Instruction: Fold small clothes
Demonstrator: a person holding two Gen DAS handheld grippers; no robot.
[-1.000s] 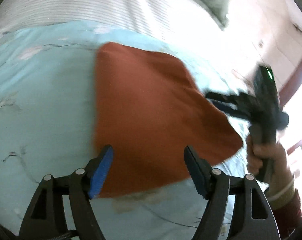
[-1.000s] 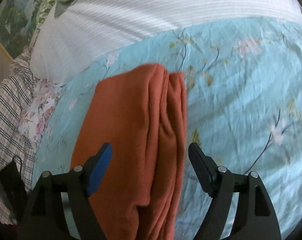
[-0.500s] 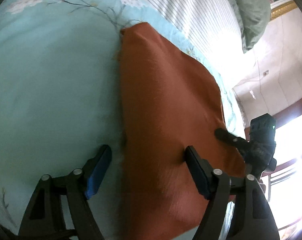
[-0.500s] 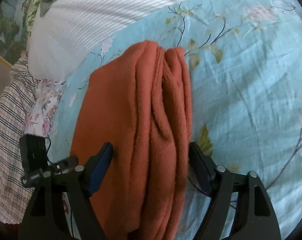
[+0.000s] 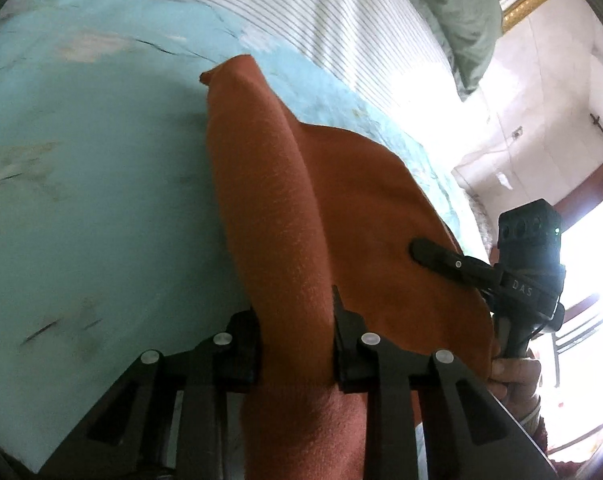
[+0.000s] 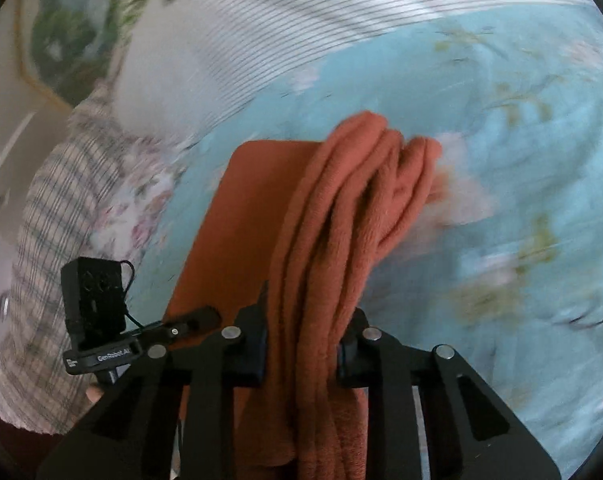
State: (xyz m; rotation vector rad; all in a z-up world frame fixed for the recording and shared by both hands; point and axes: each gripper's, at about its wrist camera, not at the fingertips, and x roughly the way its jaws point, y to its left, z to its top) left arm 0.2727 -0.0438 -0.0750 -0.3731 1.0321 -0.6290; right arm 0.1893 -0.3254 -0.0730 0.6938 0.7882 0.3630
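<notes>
Cloth [image 5: 269, 220] lengthwise between both claws

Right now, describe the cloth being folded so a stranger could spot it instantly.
Start at the light-blue floral bedspread that covers the bed. On it lies a rust-orange fleece cloth, its near edges clamped in the left gripper and the right gripper. It is the only plain, solid-coloured fabric; the striped white bedding and checked cloth nearby are patterned.
</notes>
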